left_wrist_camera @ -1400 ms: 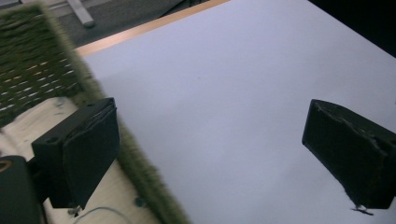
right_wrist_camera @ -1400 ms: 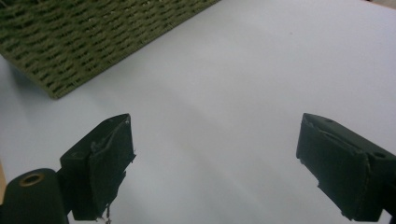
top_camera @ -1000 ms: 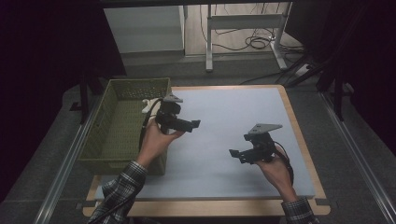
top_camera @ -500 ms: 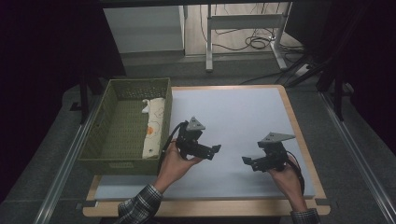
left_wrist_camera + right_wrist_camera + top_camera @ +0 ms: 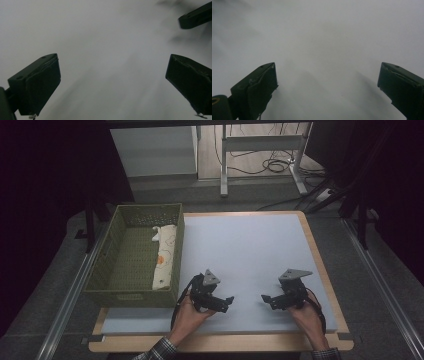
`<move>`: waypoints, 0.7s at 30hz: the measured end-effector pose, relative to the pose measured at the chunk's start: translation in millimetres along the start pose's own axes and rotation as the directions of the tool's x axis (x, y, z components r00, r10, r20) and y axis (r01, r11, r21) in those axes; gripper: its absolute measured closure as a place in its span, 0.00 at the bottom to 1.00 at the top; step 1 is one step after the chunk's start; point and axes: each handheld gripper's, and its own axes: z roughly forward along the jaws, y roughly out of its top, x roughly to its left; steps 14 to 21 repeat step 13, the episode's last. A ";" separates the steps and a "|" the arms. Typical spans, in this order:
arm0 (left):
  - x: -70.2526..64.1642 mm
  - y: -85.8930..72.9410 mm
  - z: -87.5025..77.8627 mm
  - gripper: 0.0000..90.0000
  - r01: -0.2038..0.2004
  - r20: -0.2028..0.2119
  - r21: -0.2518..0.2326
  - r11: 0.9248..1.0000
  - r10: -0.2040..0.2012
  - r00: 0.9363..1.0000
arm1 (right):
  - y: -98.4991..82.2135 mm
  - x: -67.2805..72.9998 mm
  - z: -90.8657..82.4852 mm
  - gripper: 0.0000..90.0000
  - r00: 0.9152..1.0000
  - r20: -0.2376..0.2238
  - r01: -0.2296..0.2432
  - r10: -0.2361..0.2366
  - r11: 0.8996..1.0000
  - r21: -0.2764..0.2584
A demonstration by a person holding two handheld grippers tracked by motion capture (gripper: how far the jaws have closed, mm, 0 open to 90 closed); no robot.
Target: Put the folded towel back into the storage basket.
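While both grippers sit low over the table [image 5: 250, 250], we see left gripper [image 5: 226, 301] and right gripper [image 5: 266, 299] fingers spread wide, holding nothing. Cloth [image 5: 165, 256] lies in the basket [image 5: 131, 296], long axis front-to-back, up-left of the nearer left gripper.

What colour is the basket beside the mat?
Olive green, with a perforated weave; the basket shows best in the high view.

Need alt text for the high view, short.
A person's two hands rest low on a pale blue table mat, each holding a black two-jaw gripper with nothing in its open jaws: left gripper, right gripper. To the left, a green slotted basket holds a folded white printed cloth.
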 end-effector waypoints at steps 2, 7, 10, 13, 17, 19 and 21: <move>1.2 -4.7 3.8 0.00 0.009 -0.001 0.024 1.000 -0.009 1.000 | -3.0 0.3 3.5 0.03 1.000 0.001 0.003 -0.003 1.000 0.014; 2.5 -12.7 12.8 0.01 0.007 -0.041 0.076 0.997 -0.004 0.999 | -6.6 3.8 8.0 0.02 0.999 0.035 0.041 -0.042 0.999 0.019; -1.0 -12.2 15.0 0.00 -0.020 -0.059 0.093 0.996 0.025 0.998 | -6.9 3.7 8.0 0.02 0.999 0.033 0.040 -0.040 0.999 0.016; -0.7 -12.6 15.0 0.00 -0.018 -0.059 0.090 0.996 0.023 0.998 | -7.2 3.9 8.2 0.02 0.999 0.034 0.040 -0.041 0.999 0.015; -0.7 -12.6 15.0 0.00 -0.018 -0.059 0.090 0.996 0.023 0.998 | -7.2 3.9 8.2 0.02 0.999 0.034 0.040 -0.041 0.999 0.015; -0.7 -12.6 15.0 0.00 -0.018 -0.059 0.090 0.996 0.023 0.998 | -7.2 3.9 8.2 0.02 0.999 0.034 0.040 -0.041 0.999 0.015; -0.7 -12.6 15.0 0.00 -0.018 -0.059 0.090 0.996 0.023 0.998 | -7.2 3.9 8.2 0.02 0.999 0.034 0.040 -0.041 0.999 0.015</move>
